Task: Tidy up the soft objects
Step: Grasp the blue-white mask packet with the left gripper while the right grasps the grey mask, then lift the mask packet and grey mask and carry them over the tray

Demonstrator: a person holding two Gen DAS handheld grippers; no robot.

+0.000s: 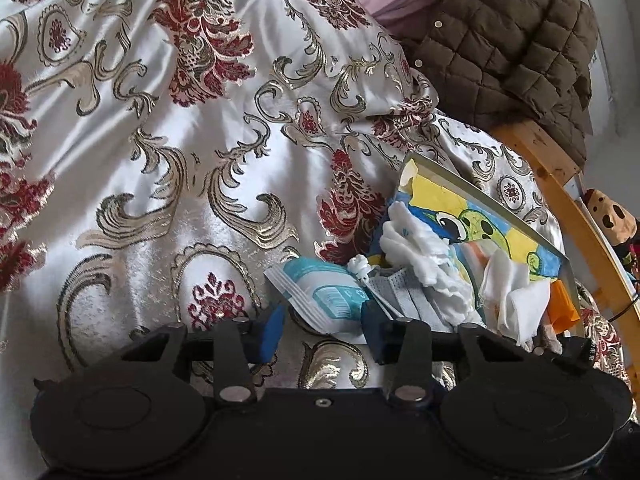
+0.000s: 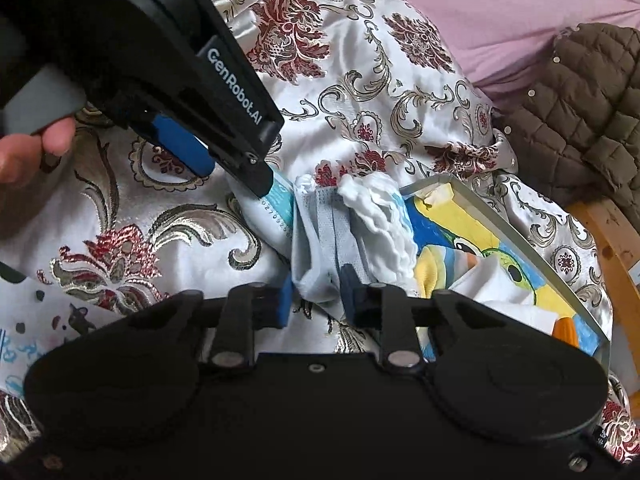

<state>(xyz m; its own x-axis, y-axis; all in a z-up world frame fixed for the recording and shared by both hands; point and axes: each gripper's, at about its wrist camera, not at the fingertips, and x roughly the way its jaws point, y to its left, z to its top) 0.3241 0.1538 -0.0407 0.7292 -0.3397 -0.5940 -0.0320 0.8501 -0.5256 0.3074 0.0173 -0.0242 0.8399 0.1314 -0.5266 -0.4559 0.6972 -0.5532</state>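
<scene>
A white and teal sealed packet (image 1: pixel 324 292) lies on the patterned satin bedspread (image 1: pixel 160 160), and my left gripper (image 1: pixel 324 320) is shut on it, a blue pad against each side. Seen from the right wrist, the left gripper (image 2: pixel 232 176) comes in from the upper left onto that packet (image 2: pixel 276 208). Right beside it a grey-blue face mask (image 2: pixel 320 248) is bunched up, with my right gripper (image 2: pixel 316 300) shut on its near end. A white ruffled cloth (image 2: pixel 384 216) rests against the mask's right side.
A grey-rimmed tray with a cartoon picture (image 1: pixel 480 200) holds white crumpled cloths (image 1: pixel 516 296) and an orange piece (image 1: pixel 564 304). A brown quilted jacket (image 1: pixel 512 40) hangs over a wooden rail (image 1: pixel 560 184). A plush toy (image 1: pixel 608 216) sits far right. A drawn-on paper (image 2: pixel 40 320) lies at lower left.
</scene>
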